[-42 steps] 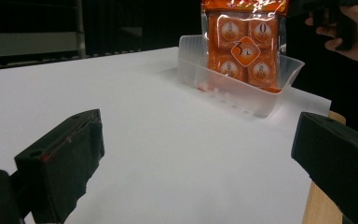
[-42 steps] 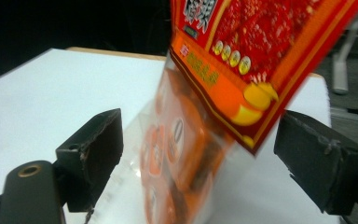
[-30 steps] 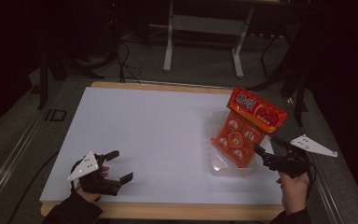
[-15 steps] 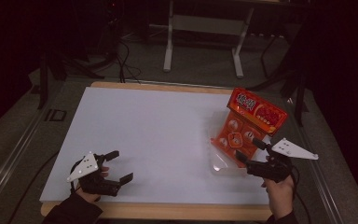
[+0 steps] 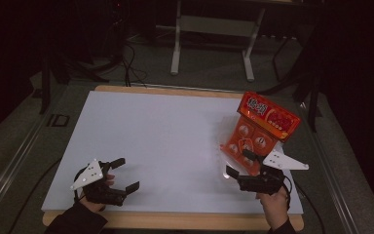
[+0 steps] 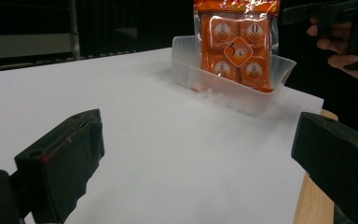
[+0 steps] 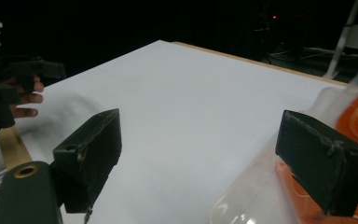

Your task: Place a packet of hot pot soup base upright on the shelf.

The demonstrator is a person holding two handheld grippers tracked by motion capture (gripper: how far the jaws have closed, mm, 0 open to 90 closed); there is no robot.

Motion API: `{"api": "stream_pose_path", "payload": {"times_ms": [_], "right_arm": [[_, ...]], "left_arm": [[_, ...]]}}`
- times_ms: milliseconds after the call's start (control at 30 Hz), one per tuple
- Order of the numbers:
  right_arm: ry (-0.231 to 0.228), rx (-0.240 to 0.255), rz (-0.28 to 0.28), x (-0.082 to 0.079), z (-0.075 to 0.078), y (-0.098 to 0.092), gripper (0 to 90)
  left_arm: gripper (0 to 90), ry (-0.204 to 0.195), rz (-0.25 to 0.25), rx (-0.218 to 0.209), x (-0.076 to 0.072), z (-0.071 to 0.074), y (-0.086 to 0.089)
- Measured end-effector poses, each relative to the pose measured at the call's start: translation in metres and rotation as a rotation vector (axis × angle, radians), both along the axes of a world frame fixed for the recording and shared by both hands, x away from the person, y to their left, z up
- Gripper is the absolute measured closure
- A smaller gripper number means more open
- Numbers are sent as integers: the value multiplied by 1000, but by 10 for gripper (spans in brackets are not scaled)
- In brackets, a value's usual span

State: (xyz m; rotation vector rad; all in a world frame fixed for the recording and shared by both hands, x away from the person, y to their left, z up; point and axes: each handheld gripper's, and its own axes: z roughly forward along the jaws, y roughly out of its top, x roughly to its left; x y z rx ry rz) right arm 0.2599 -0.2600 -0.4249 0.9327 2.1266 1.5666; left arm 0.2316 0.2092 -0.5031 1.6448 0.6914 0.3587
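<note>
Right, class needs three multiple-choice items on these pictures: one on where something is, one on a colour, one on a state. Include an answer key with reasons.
1. Where does the orange foil snack packet stand?
A. Flat at the table's centre
B. Upright in the clear plastic tray by the table's right edge
C. On the floor

2. What colour is the table's top sheet?
A. White
B. Green
C. Black

3. How does the left claw stand?
A. Shut on the packet
B. Shut on nothing
C. Open, with nothing between its jaws

Key:
1 B, since the left gripper view shows the packet rising out of the tray, and the high view puts it at the right edge.
2 A, since the sheet reads white in all three views.
3 C, since its two black jaws stand wide apart over bare sheet.
</note>
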Motion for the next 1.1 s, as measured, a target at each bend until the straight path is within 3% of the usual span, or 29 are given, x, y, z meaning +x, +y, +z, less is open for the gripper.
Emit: {"api": "stream_pose_path", "payload": {"times_ms": [500,1100], "right_arm": [[-2,-38,67,-3,-18,25,142],[3,-53,72,-1,-29,27,143]], "left_arm": [[32,-1,-8,7,-1,-1,-1],[32,-7,-23,28,-2,-5,-3]]}}
